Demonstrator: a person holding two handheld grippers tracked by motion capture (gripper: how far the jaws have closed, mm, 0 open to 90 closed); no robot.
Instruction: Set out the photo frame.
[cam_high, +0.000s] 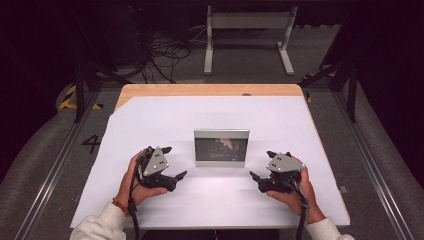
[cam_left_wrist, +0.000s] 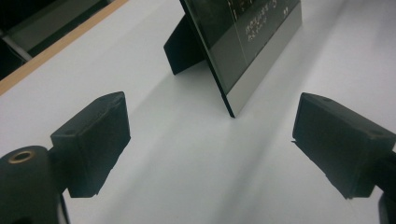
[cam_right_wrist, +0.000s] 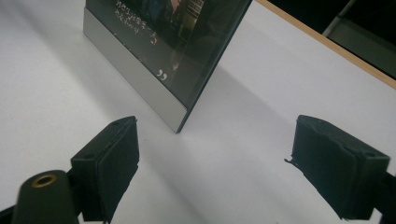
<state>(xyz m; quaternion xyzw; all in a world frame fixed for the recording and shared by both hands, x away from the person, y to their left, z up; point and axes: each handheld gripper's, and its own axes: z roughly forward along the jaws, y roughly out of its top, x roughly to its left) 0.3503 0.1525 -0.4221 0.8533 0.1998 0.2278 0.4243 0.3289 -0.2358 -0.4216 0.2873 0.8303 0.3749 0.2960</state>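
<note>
A picture frame (cam_high: 221, 148) was seen standing upright on the white table (cam_high: 150, 120), between the two tongs and apart from both. The left tongs (cam_high: 174, 162) and right tongs (cam_high: 262, 165) were held wide open and empty. Nothing had yet been gripped; a grasp at each side edge was judged likely to be called for next.

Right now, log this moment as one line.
left tool: open | right tool: open | picture frame: upright between them, untouched

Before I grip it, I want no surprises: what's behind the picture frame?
A black easel stand props the picture frame on the white table cover. The frame hides where the stand joins its back.
</note>
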